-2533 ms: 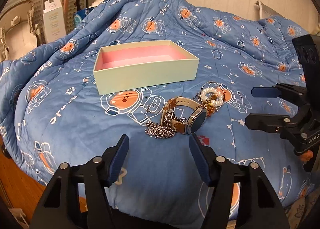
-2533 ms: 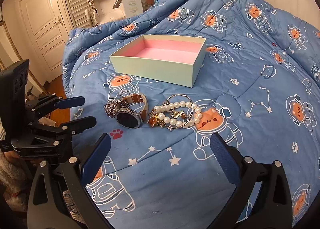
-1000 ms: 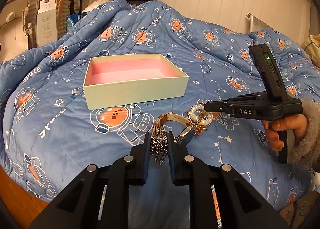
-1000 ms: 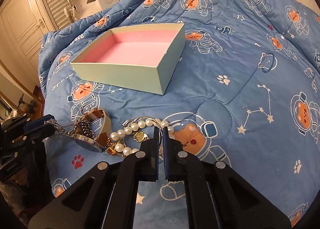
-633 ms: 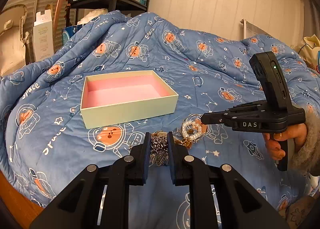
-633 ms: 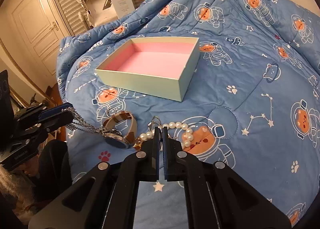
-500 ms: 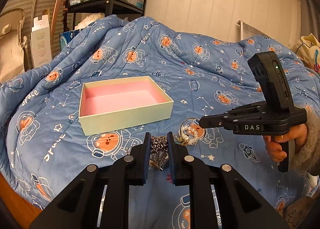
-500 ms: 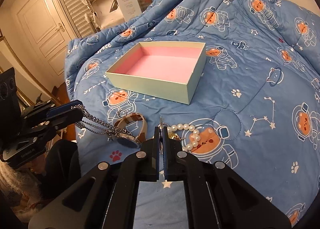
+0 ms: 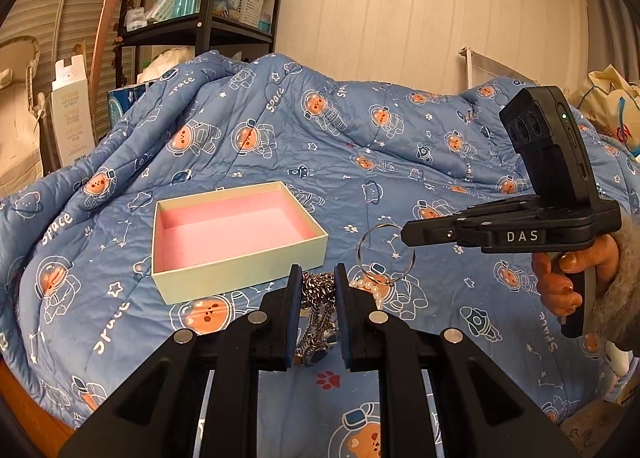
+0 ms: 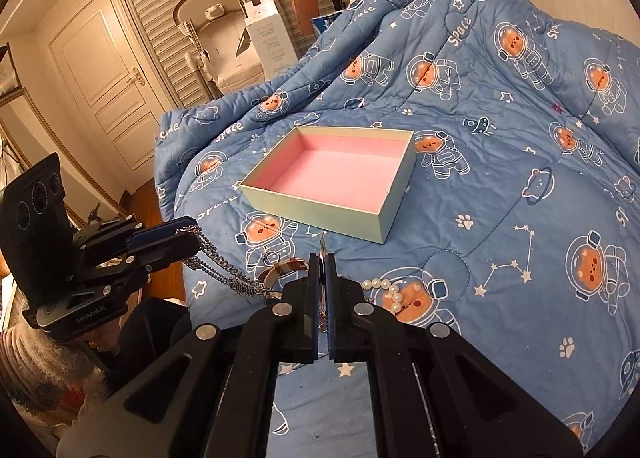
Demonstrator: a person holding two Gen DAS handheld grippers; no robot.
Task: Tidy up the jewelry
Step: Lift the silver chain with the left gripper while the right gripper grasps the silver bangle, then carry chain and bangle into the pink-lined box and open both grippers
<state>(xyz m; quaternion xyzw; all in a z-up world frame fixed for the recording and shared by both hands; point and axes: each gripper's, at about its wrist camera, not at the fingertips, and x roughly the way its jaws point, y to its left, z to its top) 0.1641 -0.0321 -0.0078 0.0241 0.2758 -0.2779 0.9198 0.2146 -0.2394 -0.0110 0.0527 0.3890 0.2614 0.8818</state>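
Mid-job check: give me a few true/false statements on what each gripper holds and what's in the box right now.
1. The left gripper is shut on the silver chain. True.
2. The pink-lined box already holds the pearl bracelet. False: the box is empty; the pearl bracelet hangs below the right gripper.
3. The right gripper is wide open. False: it is shut on a thin metal ring.
4. The box sits on the blue astronaut quilt. True.
5. The watch lies inside the box. False: the watch dangles from the chain.
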